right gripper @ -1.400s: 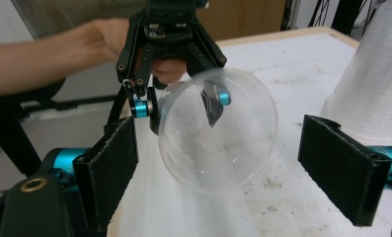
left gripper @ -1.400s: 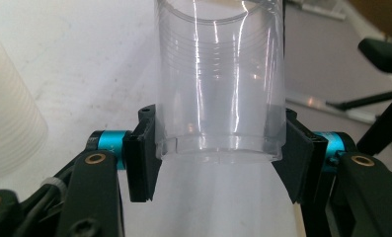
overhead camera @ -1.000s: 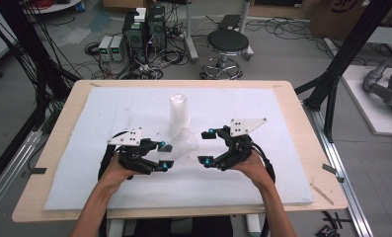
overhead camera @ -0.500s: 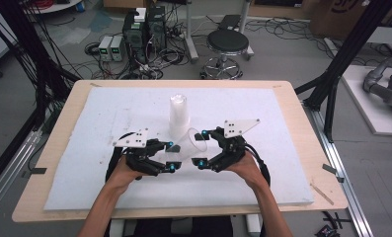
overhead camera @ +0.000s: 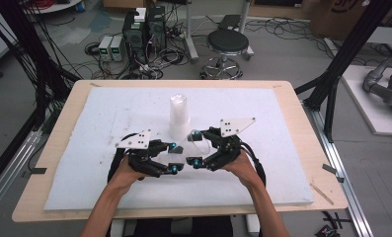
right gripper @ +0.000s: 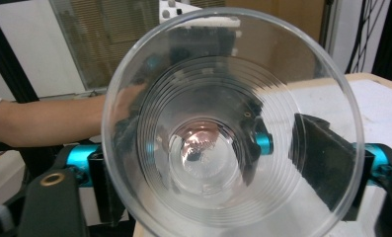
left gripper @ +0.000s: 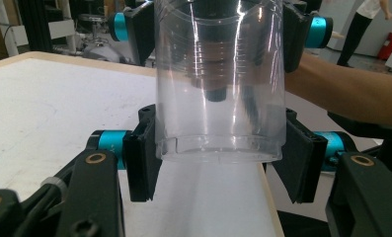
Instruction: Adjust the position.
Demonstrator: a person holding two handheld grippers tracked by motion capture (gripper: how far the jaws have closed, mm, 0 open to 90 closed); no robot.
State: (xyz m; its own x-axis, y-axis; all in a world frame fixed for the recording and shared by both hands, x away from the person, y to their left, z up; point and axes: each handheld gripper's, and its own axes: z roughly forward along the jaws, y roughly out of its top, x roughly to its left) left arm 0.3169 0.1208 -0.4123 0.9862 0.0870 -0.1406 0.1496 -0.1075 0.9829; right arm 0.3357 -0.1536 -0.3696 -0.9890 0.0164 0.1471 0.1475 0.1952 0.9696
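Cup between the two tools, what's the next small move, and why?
Probably finish closing the right tool on the mouth end of the cup. The left tool already clamps its base, while the right tool's jaws have just been closing around it, and I can't tell whether the pads press yet.

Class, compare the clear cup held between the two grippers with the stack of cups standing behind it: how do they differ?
The clear cup lies on its side off the table; the stack of cups stands upright on the white mat. The cup is single and gripped; the stack is several, untouched. Both are clear plastic.
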